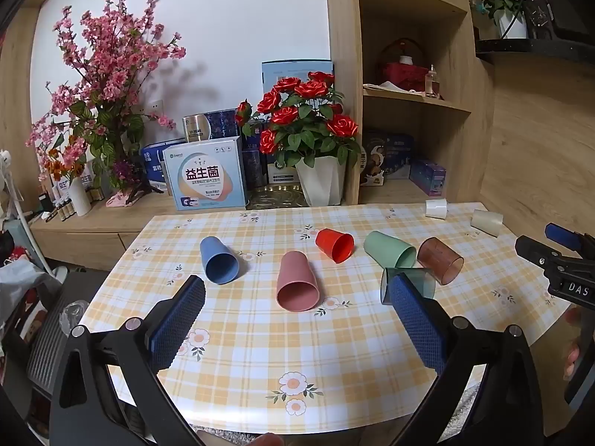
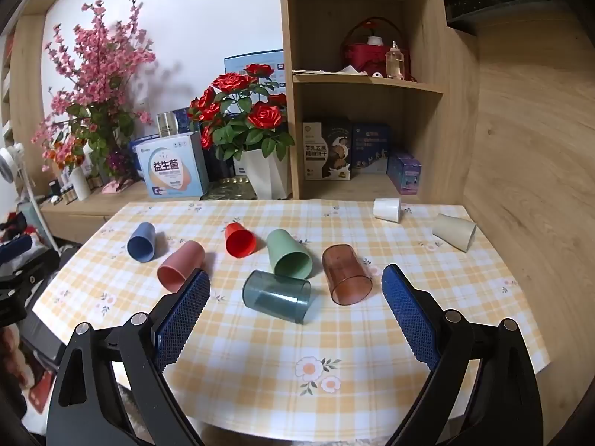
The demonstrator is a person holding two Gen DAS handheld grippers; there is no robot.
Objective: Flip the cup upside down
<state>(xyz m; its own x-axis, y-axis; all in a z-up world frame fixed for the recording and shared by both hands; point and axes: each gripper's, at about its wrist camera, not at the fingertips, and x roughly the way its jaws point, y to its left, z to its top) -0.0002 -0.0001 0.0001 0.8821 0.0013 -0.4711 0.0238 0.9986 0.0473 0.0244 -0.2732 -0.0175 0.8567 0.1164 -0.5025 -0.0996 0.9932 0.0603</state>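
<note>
Checked table (image 2: 260, 353): 8 cups (image 2: 277, 295) (all sideways).

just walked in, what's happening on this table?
A person holds a claw in each hand above a checked table. Both the left claw and the right claw are open and hold nothing. Eight cups lie on their sides, none flipped yet: blue cup, pink cup, red cup, green cup, teal clear cup, brown clear cup, white cup, beige cup.
</note>
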